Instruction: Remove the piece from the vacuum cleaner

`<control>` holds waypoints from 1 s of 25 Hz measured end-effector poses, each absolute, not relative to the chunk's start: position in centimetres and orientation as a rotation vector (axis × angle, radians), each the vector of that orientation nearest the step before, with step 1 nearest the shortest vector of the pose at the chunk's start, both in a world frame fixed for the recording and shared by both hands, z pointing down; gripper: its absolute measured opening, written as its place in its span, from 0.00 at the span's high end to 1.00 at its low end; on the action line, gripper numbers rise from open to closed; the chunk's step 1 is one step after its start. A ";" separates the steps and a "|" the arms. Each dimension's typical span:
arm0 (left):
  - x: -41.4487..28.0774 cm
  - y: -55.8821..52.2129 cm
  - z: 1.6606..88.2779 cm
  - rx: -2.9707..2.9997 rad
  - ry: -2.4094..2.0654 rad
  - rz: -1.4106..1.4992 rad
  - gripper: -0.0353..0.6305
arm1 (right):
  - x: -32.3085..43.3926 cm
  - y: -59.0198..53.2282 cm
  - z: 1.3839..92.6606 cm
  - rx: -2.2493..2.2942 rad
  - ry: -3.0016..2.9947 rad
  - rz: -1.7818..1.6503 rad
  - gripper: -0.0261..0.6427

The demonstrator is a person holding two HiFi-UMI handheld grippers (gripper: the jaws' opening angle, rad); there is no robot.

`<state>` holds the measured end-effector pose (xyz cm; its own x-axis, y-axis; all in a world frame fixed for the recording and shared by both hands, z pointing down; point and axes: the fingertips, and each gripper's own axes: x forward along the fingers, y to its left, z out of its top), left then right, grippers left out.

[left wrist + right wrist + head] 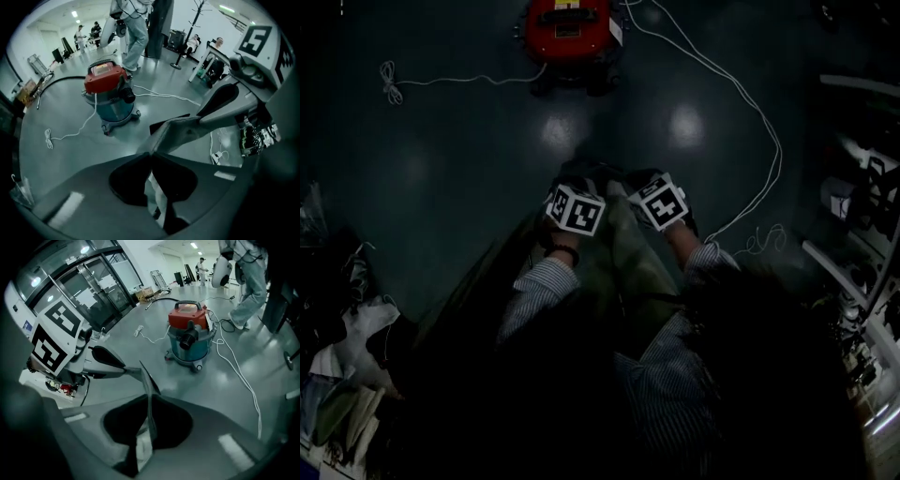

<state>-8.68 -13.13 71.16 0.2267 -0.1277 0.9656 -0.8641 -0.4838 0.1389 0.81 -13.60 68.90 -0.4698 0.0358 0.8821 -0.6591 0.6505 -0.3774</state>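
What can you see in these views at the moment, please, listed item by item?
vacuum cleaner: one, red top over a blue-grey drum, standing on the floor ahead
cable: at least one, white, trailing across the floor from the vacuum cleaner
hose: one, black, lying on the floor beyond the vacuum cleaner
glass doors: a row, dark-framed, along the wall
people: several, one in pale trousers just behind the vacuum cleaner, others far back
sleeves: two, striped, low in the head view
left gripper: one, grey, jaws together, nothing plainly between them
right gripper: one, grey, jaws together, tips close to the left gripper's
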 end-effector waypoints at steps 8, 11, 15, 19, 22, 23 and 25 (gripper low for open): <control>-10.0 -13.6 56.9 1.850 -1.077 1.077 0.90 | -0.1 -13.4 55.2 0.540 -2.014 0.843 0.92; -10.3 -13.6 52.0 1.886 -1.111 0.975 0.90 | -0.8 -13.6 50.3 0.568 -2.089 0.817 0.92; -9.4 -12.2 45.7 1.919 -1.126 0.753 0.90 | -0.4 -13.9 43.6 0.645 -2.205 0.809 0.92; -9.7 -11.9 41.5 1.902 -1.193 0.495 0.90 | -0.8 -14.4 39.1 0.739 -2.302 0.830 0.92; -9.6 -12.0 39.6 1.921 -1.222 0.422 0.90 | -0.8 -14.7 37.2 0.802 -2.346 0.869 0.92; -9.8 -12.4 39.2 1.936 -1.228 0.417 0.90 | -1.0 -15.0 36.8 0.809 -2.354 0.857 0.92; -10.4 -13.5 38.4 1.959 -1.252 0.403 0.90 | -1.5 -15.7 36.1 0.809 -2.372 0.822 0.92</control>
